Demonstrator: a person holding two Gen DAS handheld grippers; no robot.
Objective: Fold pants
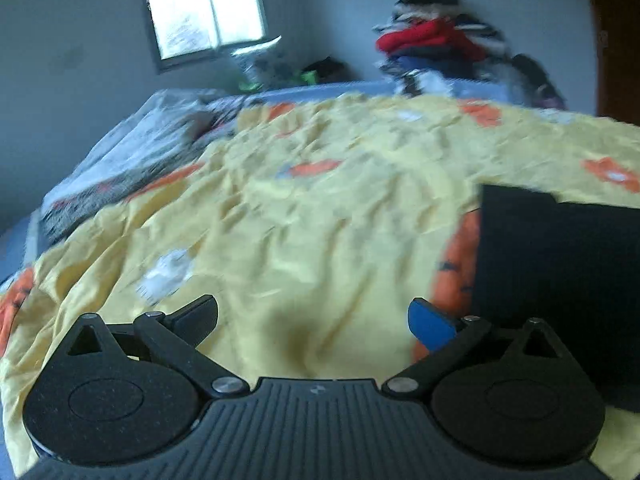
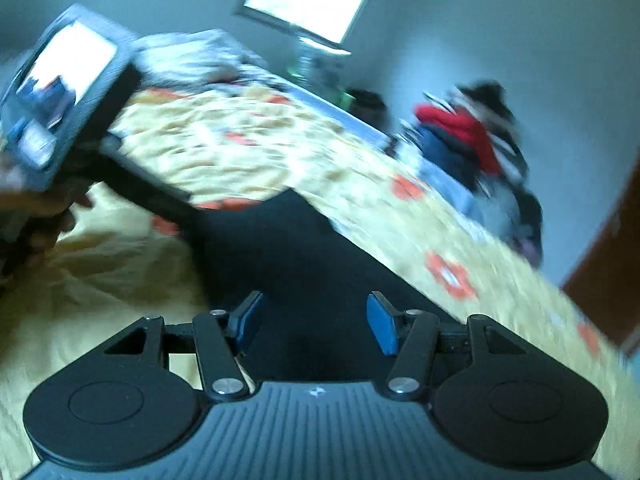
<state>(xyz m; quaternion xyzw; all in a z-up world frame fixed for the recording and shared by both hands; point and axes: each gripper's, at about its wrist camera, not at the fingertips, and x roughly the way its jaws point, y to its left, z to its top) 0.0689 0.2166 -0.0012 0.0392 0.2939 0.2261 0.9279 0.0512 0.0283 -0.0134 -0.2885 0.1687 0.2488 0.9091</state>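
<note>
The dark navy pants [image 1: 560,272] lie folded flat on the yellow flowered bedspread [image 1: 320,200], at the right of the left wrist view. My left gripper [image 1: 316,320] is open and empty, above bare bedspread just left of the pants. In the right wrist view the pants [image 2: 296,256] lie straight ahead on the bedspread [image 2: 248,140]. My right gripper [image 2: 316,320] is open and empty, right above the pants. The left gripper's body [image 2: 68,92] shows at the upper left of that view, held in a hand. Both views are blurred.
A heap of clothes with a red garment [image 1: 432,40] is piled at the far side of the bed against the wall; it also shows in the right wrist view [image 2: 468,136]. A patterned blanket [image 1: 152,148] lies at the bed's left. A window [image 1: 204,4] is behind.
</note>
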